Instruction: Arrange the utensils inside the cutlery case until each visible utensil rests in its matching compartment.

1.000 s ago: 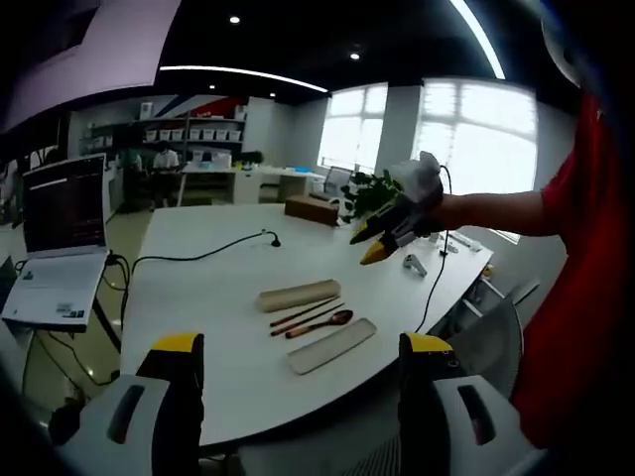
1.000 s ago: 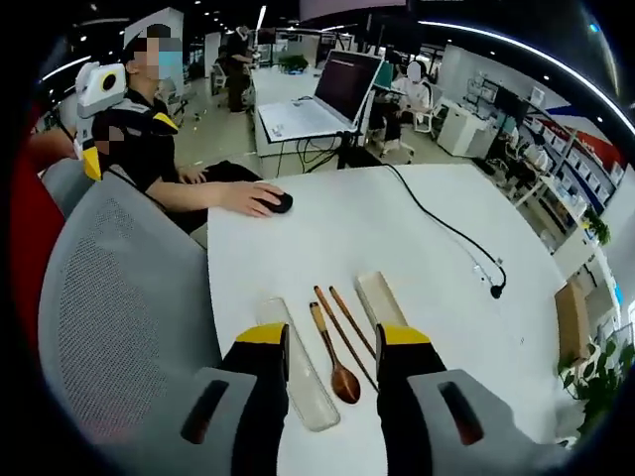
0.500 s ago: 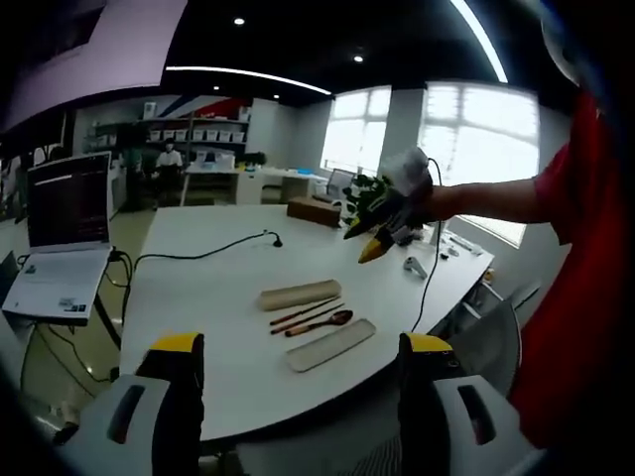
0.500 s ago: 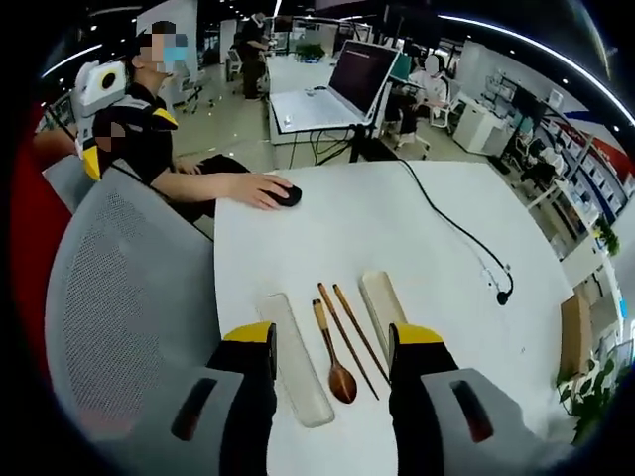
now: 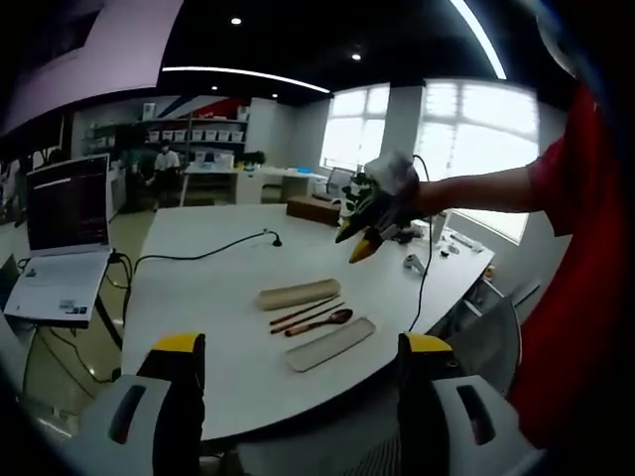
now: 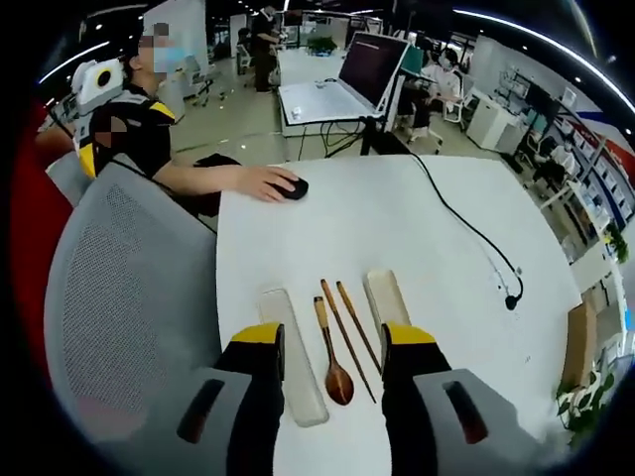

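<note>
- The left gripper (image 5: 291,349) hangs back from the near edge of the white table (image 5: 198,288), jaws apart and holding nothing.
- The right gripper (image 6: 324,337) hovers above the utensils, jaws apart and empty.
- On the table lie, side by side, a pale case lid (image 6: 290,355), a wooden spoon (image 6: 331,360), two chopsticks (image 6: 348,324) and the beige case base (image 6: 386,299), none inside the case.
- A black cable (image 6: 466,226) runs across the far half of the table.
</note>
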Motion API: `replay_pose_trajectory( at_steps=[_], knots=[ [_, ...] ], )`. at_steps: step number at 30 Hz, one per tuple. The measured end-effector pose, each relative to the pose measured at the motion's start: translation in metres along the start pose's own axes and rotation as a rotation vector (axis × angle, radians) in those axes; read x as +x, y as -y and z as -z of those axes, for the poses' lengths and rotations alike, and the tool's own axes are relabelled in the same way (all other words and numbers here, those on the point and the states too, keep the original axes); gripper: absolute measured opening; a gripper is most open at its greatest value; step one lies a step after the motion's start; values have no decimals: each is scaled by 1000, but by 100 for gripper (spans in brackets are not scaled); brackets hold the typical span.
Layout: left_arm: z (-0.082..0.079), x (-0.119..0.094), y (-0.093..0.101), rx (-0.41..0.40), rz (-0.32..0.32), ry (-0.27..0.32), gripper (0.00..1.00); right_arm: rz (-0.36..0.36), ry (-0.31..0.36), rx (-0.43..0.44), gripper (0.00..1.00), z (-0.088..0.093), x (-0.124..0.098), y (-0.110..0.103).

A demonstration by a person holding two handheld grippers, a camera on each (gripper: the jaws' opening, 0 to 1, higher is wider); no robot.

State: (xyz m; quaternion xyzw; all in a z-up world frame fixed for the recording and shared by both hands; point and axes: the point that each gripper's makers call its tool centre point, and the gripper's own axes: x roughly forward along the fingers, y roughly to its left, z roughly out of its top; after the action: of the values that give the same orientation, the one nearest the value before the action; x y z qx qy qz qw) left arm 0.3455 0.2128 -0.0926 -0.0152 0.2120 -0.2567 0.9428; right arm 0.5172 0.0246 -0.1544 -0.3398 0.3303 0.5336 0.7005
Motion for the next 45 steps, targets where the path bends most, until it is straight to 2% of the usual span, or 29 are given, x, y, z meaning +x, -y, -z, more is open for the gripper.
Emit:
replay_pose_trajectory(
  at_steps=[5,10,15,23,30,39,45],
  knots=[
    [-1,-3,-2,6,-2,-6,82,-19,13,28,33,-2,8,-1],
    [-1,-1,-2,10,-4,-10,81,-24,-4,18,32,3,15,1],
    [-1,3,0,19,6,-13,81,-18,16,86,29,6,21,3],
    [1,4,1,34,17,-16,81,-5,-23,71,28,20,27,3],
    [6,-1,0,29,12,-22,81,-12,-33,61,25,20,28,3],
    [13,-4,3,18,5,-23,80,-24,-36,52,29,17,35,6],
    [14,-4,5,17,5,-17,80,-28,-57,35,26,20,39,7]
  ],
)
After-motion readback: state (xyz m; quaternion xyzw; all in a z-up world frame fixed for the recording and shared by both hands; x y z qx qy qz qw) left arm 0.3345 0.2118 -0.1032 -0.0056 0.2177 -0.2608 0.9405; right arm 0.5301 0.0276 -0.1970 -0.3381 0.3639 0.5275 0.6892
